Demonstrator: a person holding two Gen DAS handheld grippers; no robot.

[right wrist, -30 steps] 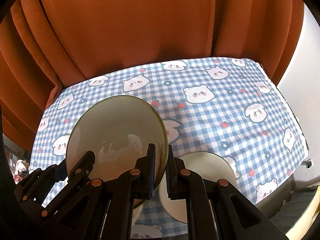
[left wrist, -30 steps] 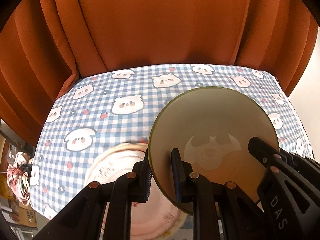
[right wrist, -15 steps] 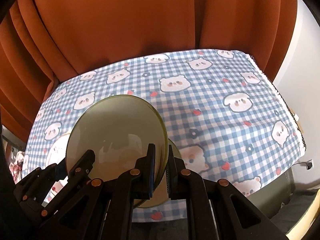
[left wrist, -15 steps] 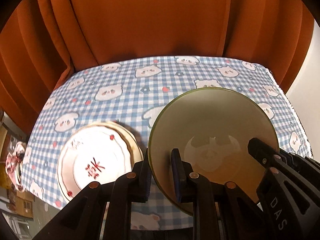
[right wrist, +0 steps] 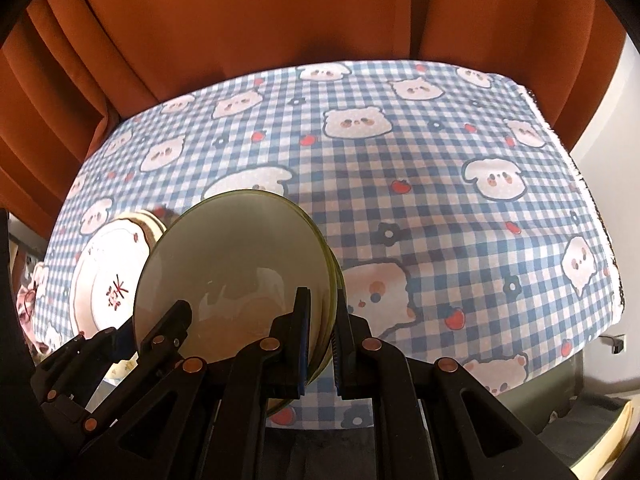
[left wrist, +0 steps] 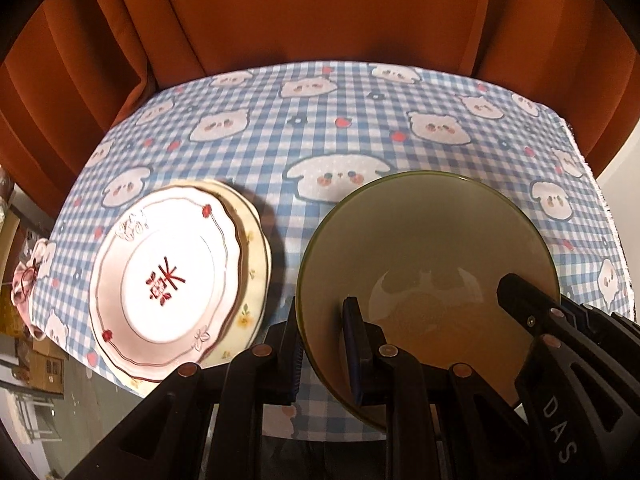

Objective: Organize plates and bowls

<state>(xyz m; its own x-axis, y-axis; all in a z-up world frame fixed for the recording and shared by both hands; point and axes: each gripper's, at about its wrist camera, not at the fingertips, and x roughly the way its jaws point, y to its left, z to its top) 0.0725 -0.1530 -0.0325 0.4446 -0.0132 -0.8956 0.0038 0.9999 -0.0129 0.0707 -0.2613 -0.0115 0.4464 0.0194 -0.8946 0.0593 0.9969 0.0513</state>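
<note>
An olive-green bowl [left wrist: 428,264] hangs tilted above the checked table, carried by both grippers. My left gripper [left wrist: 324,328] is shut on its left rim, one finger inside and one outside. My right gripper [right wrist: 322,320] is shut on the opposite rim, and it shows at the bowl's right side in the left wrist view. Left of the bowl [right wrist: 236,264], a pink-white plate with red characters [left wrist: 168,276] lies on a cream flowered plate [left wrist: 252,256]. A further pale green rim [right wrist: 334,276] shows just behind the held bowl; I cannot tell whether they touch.
The table wears a blue-and-white checked cloth with bear prints [left wrist: 320,128]. Orange curtains [left wrist: 320,12] close off the far side. A pink cloth bundle [left wrist: 28,280] hangs at the left edge. The table's near edge lies right below the grippers.
Both grippers have carried the bowl to the right and lower, away from the plate stack. The round dish seen on the cloth earlier is now mostly hidden behind the held bowl.
</note>
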